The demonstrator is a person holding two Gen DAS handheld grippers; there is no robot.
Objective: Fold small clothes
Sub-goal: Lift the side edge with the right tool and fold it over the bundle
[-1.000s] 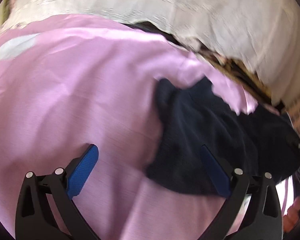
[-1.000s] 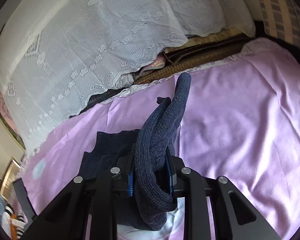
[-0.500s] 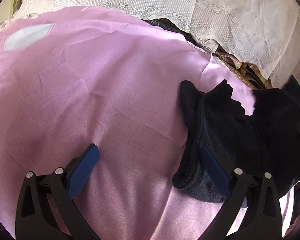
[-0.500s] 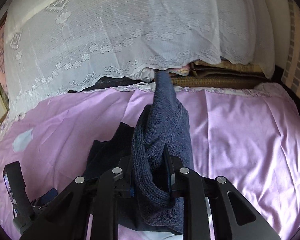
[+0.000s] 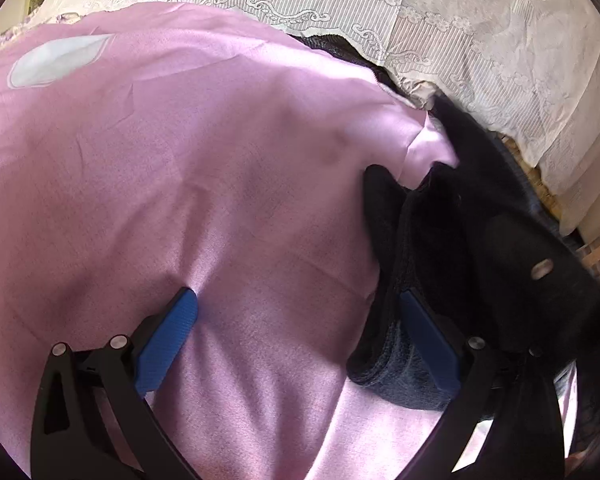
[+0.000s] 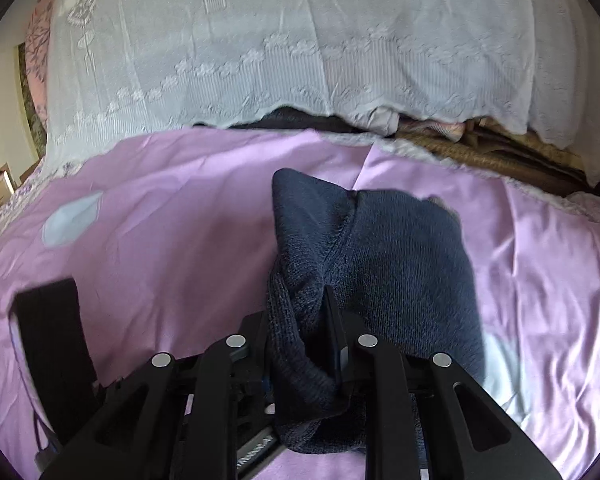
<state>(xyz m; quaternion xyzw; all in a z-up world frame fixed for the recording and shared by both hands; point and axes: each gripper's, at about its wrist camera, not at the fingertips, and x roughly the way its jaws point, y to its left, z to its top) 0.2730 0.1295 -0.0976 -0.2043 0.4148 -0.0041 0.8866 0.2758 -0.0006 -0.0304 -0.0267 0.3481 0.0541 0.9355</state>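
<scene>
1. We see bright daylight on the pink sheet [image 5: 220, 184], with pale sheen along its creases at the lower right of the right wrist view.
2. We find the lace cloth [image 6: 300, 48] nearly washed out, white and low in contrast.
3. We note the dark knit garment [image 6: 388, 264] casts a soft shadow on the sheet; in the left wrist view it is almost black and smeared by motion.
4. We see strong fisheye bending and black vignette at every corner.

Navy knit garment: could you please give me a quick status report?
Right tool shut on navy knit garment, folding it over. Left tool open above pink sheet. Nothing in the way.
</scene>
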